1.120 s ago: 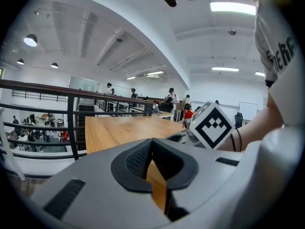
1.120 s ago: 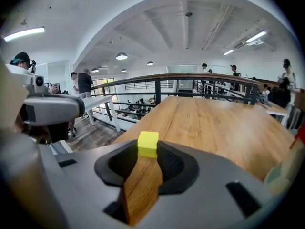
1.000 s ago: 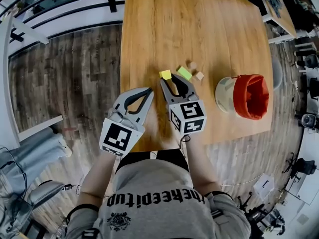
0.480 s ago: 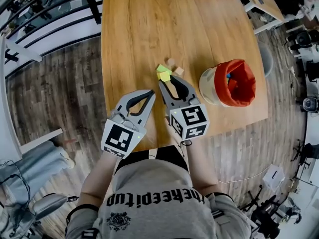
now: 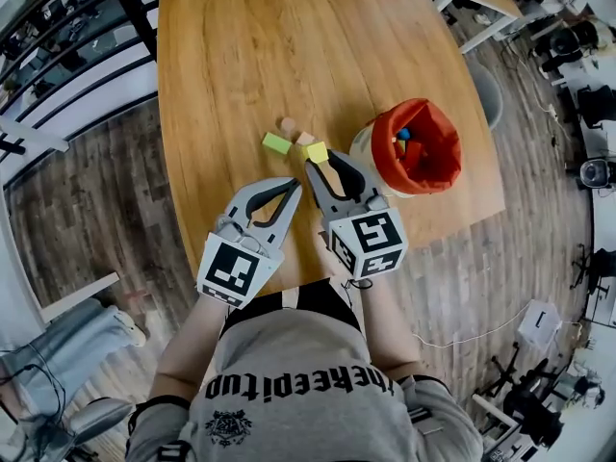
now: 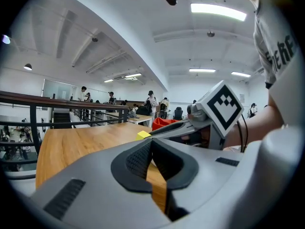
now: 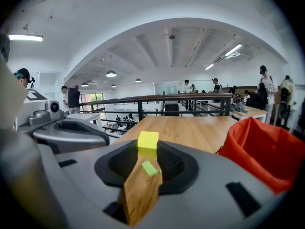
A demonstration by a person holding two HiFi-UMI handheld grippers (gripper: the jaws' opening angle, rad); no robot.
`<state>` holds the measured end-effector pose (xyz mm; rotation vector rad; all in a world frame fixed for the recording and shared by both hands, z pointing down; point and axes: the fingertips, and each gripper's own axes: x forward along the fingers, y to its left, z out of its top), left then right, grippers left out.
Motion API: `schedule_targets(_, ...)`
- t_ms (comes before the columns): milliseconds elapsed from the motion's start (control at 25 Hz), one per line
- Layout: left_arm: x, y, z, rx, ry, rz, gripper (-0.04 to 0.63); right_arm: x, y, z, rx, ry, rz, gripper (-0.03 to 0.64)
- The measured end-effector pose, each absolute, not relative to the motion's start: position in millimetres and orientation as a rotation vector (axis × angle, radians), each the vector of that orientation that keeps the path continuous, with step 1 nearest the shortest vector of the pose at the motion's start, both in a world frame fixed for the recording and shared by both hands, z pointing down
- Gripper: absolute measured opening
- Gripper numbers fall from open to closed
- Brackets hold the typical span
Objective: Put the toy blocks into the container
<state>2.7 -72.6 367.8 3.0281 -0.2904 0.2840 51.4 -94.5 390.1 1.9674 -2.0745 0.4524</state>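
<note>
My right gripper (image 5: 320, 158) is shut on a yellow block (image 5: 317, 151) held a little above the table, just left of the red fabric container (image 5: 417, 147). The right gripper view has the yellow block (image 7: 147, 140) pinched at the jaw tips, with a green block (image 7: 149, 168) on the wood below it. In the head view the green block (image 5: 276, 143) and two tan blocks (image 5: 289, 123) lie left of the held one. Several blocks lie inside the container. My left gripper (image 5: 292, 184) is shut and empty, close beside the right one.
The wooden table (image 5: 250, 56) stretches away beyond the blocks. Its near edge runs just under both grippers, and its right edge lies shortly past the container. Wood-plank floor and a railing surround it. Other tables and people stand far off.
The yellow block has left its place left of the green block and now rides in the right gripper, to the green block's right and nearer the container. Both grippers have shifted forward.
</note>
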Motion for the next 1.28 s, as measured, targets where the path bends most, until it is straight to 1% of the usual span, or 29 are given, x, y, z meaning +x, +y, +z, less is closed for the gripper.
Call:
schedule_targets(520,66.2,-39.3,360.0,3.064,-0.151,0.276,0.015,117.1,-59.2,352.5,2.108,-2.028,0.378,0.135)
schedule_targets(1280,146.4,8.8,359.3,3.072,0.044,0.283,0.015,209.5,0.8,341.8,2.286,-1.87,0.378,0.135)
